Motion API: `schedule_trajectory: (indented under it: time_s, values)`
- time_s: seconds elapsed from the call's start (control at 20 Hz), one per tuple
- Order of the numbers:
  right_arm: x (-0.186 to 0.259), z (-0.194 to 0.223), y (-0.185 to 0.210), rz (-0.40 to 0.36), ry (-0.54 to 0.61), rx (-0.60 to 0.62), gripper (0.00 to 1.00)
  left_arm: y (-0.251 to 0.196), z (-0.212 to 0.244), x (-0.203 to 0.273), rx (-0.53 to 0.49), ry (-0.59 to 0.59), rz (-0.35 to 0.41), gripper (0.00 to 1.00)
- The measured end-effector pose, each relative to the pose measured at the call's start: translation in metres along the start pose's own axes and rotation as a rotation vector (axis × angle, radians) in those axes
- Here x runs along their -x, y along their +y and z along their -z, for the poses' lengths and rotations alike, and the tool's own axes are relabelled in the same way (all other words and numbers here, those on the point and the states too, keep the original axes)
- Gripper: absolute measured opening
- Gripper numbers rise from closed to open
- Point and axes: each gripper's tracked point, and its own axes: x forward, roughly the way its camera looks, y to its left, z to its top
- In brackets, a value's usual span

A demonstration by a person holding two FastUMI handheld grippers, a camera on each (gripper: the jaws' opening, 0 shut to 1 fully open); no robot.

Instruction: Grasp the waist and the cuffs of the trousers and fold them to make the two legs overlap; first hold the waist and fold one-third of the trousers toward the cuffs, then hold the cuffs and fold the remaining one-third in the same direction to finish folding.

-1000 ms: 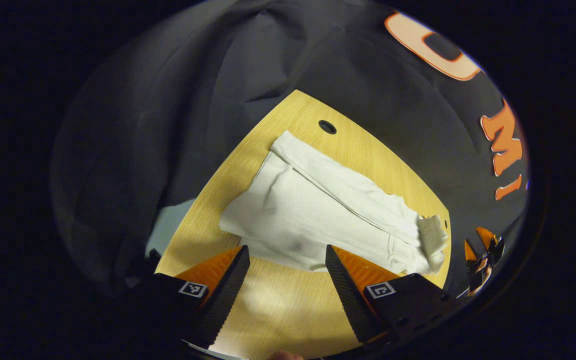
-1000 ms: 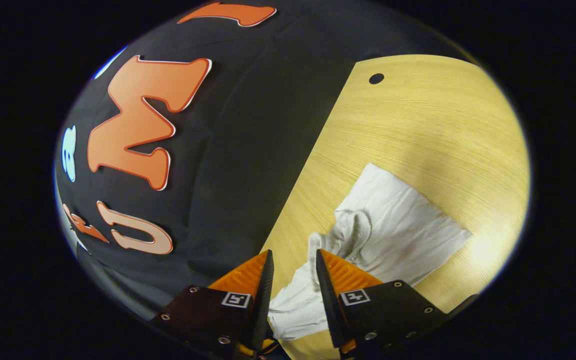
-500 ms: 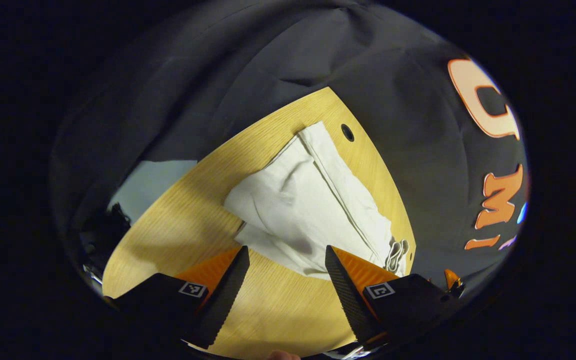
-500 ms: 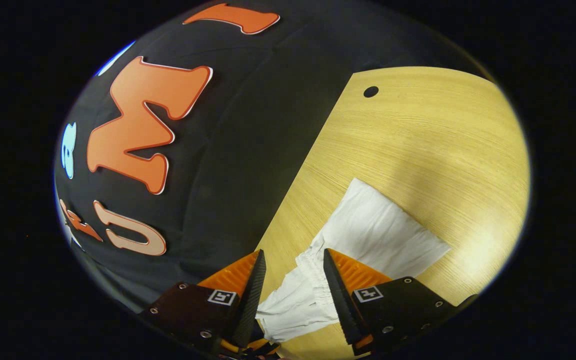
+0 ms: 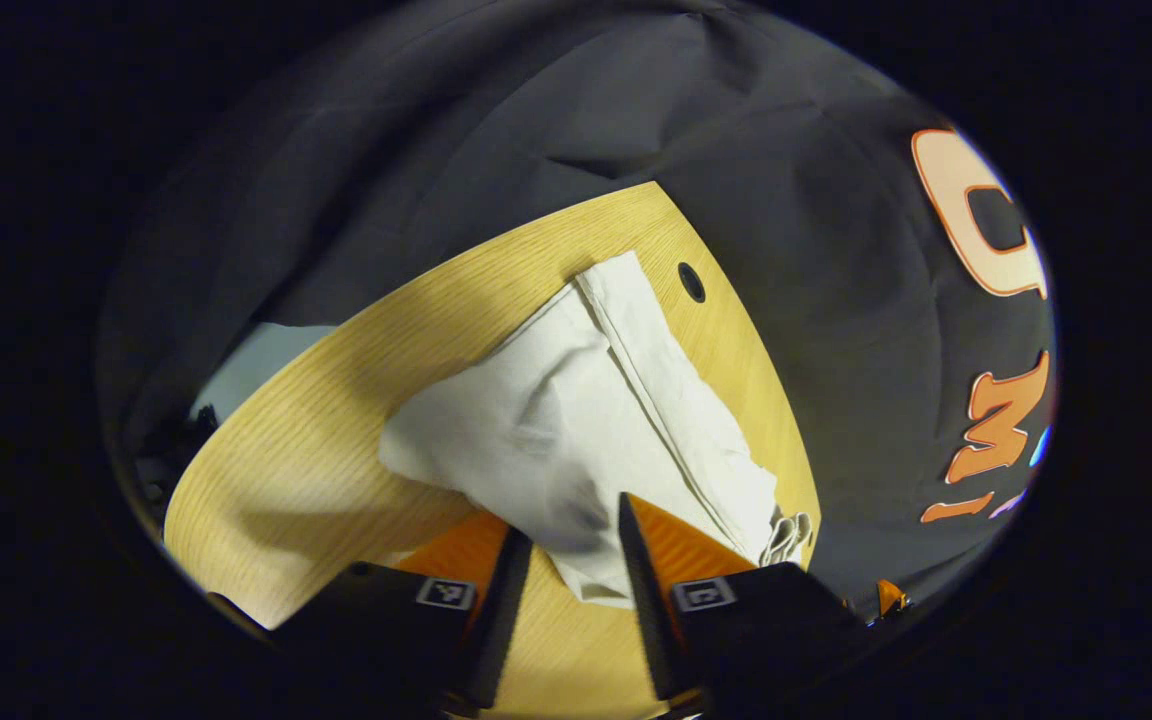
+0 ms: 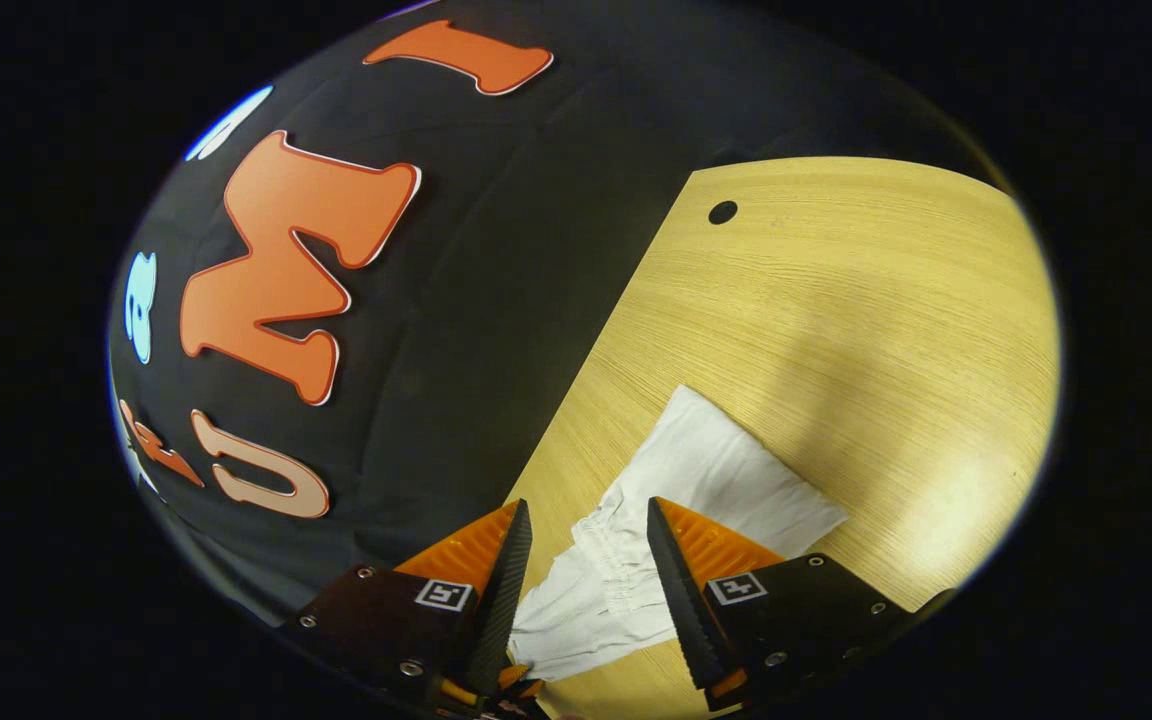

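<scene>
Trousers (image 5: 576, 420), pale and creased, are spread on the wooden table (image 5: 306, 450), their far end beside the table's small round hole (image 5: 691, 282). A raised fold of their near edge sits between the narrowed fingers of the left gripper (image 5: 570, 585); whether it is pinched cannot be told. The gathered waist lies between the parted fingers of the right gripper (image 6: 583, 585), ungripped.
</scene>
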Motion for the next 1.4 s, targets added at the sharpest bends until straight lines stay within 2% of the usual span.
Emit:
schedule_trajectory:
  time_s: [0.05,0.1,0.15,0.5,0.75,0.9,1.4]
  values:
    - [0.003,-0.001,-0.005,0.011,-0.002,0.005,0.71,0.004,-0.001,0.001,0.007,-0.011,-0.024,0.41]
    - [0.005,-0.002,-0.01,0.022,-0.005,0.014,0.71,0.003,0.0,-0.002,0.024,-0.022,-0.024,0.17]
    - [0.007,-0.004,-0.014,0.03,-0.007,0.022,0.71,0.002,0.0,0.004,0.024,-0.031,-0.022,0.14]
    - [0.017,-0.012,-0.023,0.016,0.01,0.133,0.75,-0.047,-0.011,0.04,-0.039,-0.158,0.041,0.09]
    - [0.02,-0.03,-0.033,0.022,0.01,0.211,0.97,-0.1,-0.01,0.069,-0.104,-0.224,0.081,0.09]
    - [0.023,-0.04,-0.041,0.02,0.019,0.226,0.98,-0.142,-0.008,0.085,-0.072,-0.238,0.155,0.09]
    - [0.034,-0.067,-0.066,0.027,0.041,0.334,0.98,-0.262,0.019,0.11,-0.199,-0.285,0.258,0.09]
